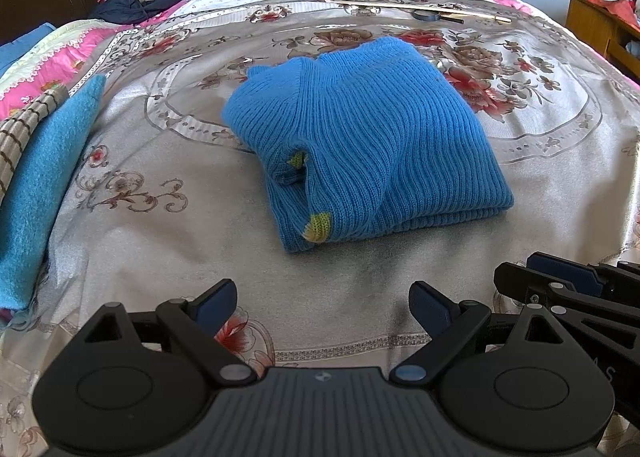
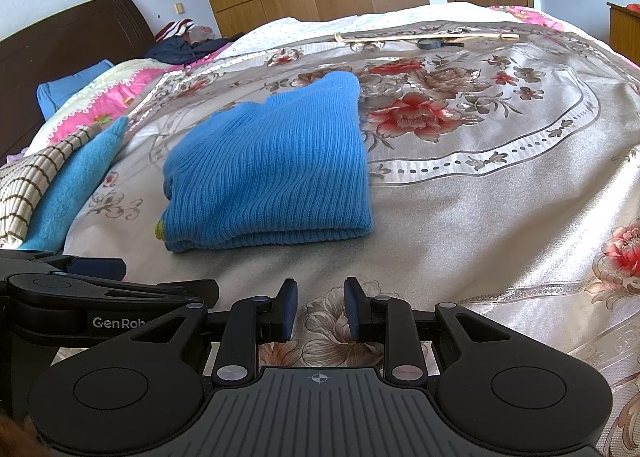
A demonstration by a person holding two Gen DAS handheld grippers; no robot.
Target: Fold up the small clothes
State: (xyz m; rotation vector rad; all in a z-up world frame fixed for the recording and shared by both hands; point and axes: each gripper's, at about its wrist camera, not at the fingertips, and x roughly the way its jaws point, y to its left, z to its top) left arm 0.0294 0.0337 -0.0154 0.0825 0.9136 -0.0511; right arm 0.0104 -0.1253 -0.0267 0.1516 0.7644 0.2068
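Note:
A blue ribbed knit sweater (image 1: pixel 360 137) lies folded in layers on the flowered bedspread (image 1: pixel 160 241); yellow-green trim shows at its near left corner. It also shows in the right wrist view (image 2: pixel 272 169), left of centre. My left gripper (image 1: pixel 322 303) is open wide and empty, just short of the sweater's near edge. My right gripper (image 2: pixel 321 307) is open with a narrow gap, empty, over the bedspread (image 2: pixel 480 217) in front of the sweater. The right gripper also shows at the right edge of the left wrist view (image 1: pixel 560 281).
A stack of folded clothes, blue felt (image 1: pixel 44 185) over a striped piece (image 1: pixel 24 125), lies at the left. A thin wooden stick (image 1: pixel 416 9) and a small dark round object (image 1: pixel 428 15) lie at the far side of the bed. A headboard, wardrobe and wooden cabinet (image 1: pixel 600 29) surround the bed.

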